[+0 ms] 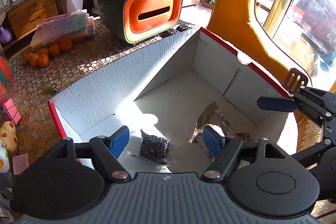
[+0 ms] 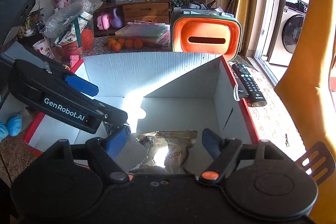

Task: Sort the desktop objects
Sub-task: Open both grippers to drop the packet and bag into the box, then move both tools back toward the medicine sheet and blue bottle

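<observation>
A cardboard box (image 1: 117, 77) with white inside walls and red outside stands open on the table. On its floor lies a small black bag of tiny parts (image 1: 154, 149), right below my left gripper (image 1: 166, 141), which is open and holds nothing. A shiny gold snack packet (image 2: 168, 152) lies on the box floor (image 2: 178, 117) under my right gripper (image 2: 163, 140), also open and apart from it. In the left wrist view the same snack packet (image 1: 210, 119) sits partly behind my right-hand finger pad. The left gripper (image 2: 111, 102) reaches in from the left in the right wrist view.
Behind the box stands an orange-and-green tissue holder (image 1: 151, 12) with pens on top. Two remotes (image 2: 250, 83) lie right of the box. Oranges (image 1: 44, 54) and plastic cases (image 1: 65, 26) sit at the left, with small toys along the table edge. A slotted brown spatula (image 2: 317, 159) is at the right.
</observation>
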`<state>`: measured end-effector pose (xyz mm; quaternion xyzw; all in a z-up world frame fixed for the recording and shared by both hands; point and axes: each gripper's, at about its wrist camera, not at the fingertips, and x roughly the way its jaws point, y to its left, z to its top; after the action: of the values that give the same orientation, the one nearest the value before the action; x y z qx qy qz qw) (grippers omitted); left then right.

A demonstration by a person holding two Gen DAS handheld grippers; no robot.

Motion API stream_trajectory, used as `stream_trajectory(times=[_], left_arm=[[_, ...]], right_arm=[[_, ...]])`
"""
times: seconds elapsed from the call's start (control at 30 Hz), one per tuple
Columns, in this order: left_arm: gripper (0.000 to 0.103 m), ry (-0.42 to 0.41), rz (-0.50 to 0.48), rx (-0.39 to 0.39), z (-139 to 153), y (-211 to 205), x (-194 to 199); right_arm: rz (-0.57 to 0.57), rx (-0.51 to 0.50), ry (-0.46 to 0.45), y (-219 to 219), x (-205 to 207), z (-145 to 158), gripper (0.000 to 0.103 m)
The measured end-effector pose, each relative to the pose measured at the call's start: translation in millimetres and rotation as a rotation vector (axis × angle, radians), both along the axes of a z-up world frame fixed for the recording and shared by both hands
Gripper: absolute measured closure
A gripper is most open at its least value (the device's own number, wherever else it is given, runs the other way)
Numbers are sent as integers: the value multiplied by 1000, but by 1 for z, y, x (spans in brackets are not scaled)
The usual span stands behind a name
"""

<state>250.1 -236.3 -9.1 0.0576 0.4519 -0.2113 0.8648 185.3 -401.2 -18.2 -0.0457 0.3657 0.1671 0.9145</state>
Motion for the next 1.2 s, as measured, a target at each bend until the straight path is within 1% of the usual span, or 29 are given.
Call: stream_trajectory(times=[0.13, 0.27, 0.47, 0.53, 0.67, 0.83, 1.03, 1.13, 1.2], left_arm=[[27, -50, -11, 21, 7, 2, -18], [27, -74, -12, -7, 15, 12, -35], [26, -119, -7, -21, 27, 30, -55], [20, -134, 0, -23, 30, 38, -62], [19, -156, 14, -37, 35, 58, -74], [3, -206, 33, -50, 42, 85, -94], [2, -273, 59, -48, 44, 124, -124], [2, -335, 90, -33, 45, 147, -142], [2, -350, 119, -31, 46, 164, -150]], right_arm=[[-1, 6, -17, 4, -11, 7, 22], [-8, 9, -34, 6, -19, 14, 18], [-36, 51, -47, 6, -32, 23, 16], [-38, 69, -52, 7, -38, 26, 14], [-39, 92, -67, 12, -49, 33, 9], [-44, 121, -72, 24, -59, 38, 5], [-19, 133, -87, 51, -69, 44, 3], [-5, 136, -100, 66, -74, 47, 3], [3, 145, -110, 76, -77, 50, 2]])
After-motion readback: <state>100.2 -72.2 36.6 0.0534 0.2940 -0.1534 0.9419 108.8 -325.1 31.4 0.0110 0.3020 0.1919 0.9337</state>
